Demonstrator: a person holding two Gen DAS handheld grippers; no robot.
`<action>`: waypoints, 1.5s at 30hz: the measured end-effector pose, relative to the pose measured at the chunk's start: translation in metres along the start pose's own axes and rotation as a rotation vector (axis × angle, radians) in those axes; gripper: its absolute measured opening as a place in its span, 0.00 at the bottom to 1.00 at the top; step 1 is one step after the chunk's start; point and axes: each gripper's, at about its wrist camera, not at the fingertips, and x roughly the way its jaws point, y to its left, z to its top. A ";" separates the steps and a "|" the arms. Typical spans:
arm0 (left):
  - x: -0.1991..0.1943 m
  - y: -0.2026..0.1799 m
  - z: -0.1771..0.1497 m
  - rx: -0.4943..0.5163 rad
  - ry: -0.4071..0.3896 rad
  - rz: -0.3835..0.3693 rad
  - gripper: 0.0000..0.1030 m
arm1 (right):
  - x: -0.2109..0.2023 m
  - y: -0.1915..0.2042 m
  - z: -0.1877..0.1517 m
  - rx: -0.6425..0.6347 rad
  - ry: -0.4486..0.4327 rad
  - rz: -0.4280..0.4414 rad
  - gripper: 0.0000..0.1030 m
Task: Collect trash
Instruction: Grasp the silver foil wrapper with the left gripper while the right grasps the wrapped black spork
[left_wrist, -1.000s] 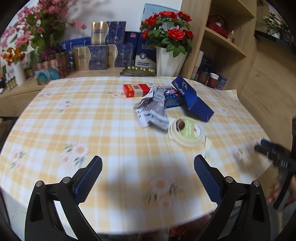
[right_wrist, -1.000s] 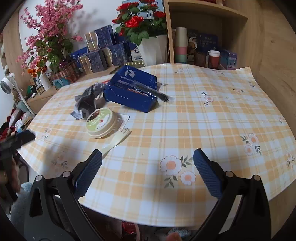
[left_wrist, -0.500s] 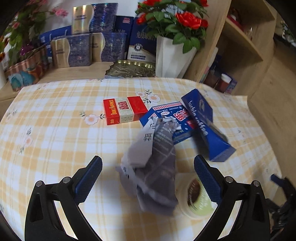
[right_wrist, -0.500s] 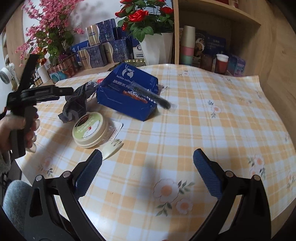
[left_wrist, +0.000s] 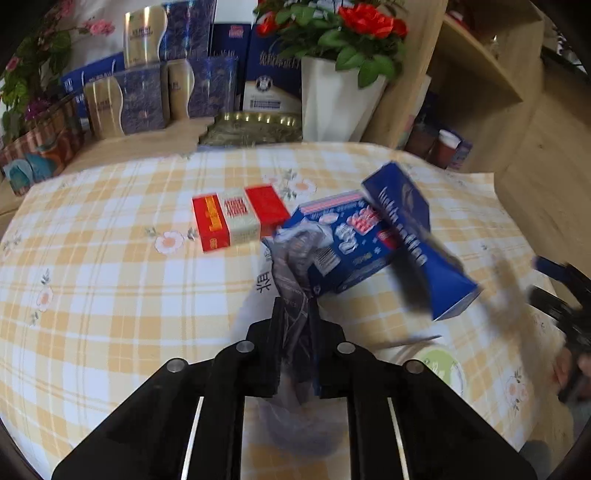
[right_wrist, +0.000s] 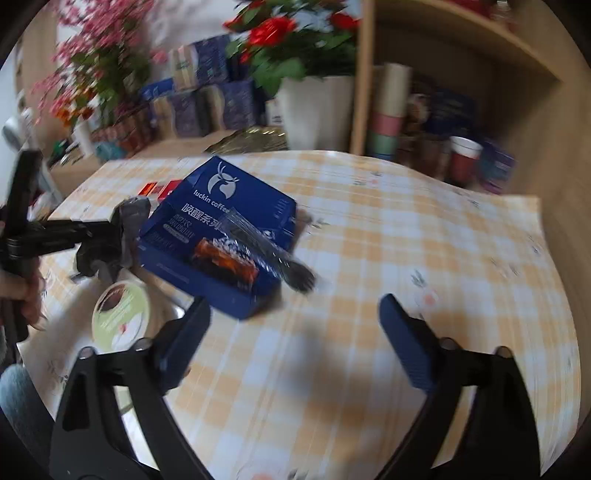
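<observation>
Left wrist view: your left tool (left_wrist: 295, 325) has just closed, clamped on the grey wrapper (left_wrist: 291, 258); your right tool (right_wrist: 295, 332) stands open above the table (right_wrist: 406, 229).

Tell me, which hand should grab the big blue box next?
The right gripper, probably. Its jaws are open with nothing between them, and the blue coffee box lies just ahead of it. The left gripper has just closed on the grey crumpled wrapper, so it is busy.

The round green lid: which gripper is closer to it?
The right one. The right gripper hangs open just beside the round green lid, its near finger next to the rim. The left gripper sits a bit beyond the lid, shut on the crumpled grey wrapper.
</observation>
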 end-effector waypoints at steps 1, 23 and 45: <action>-0.003 -0.001 0.001 0.006 0.001 0.000 0.07 | 0.009 -0.001 0.005 -0.012 0.014 0.011 0.82; -0.065 0.032 -0.014 -0.023 -0.094 -0.064 0.04 | 0.105 -0.019 0.042 0.187 0.154 0.338 0.15; -0.172 -0.023 -0.118 0.018 -0.090 -0.145 0.04 | -0.097 0.030 -0.078 0.362 -0.147 0.399 0.14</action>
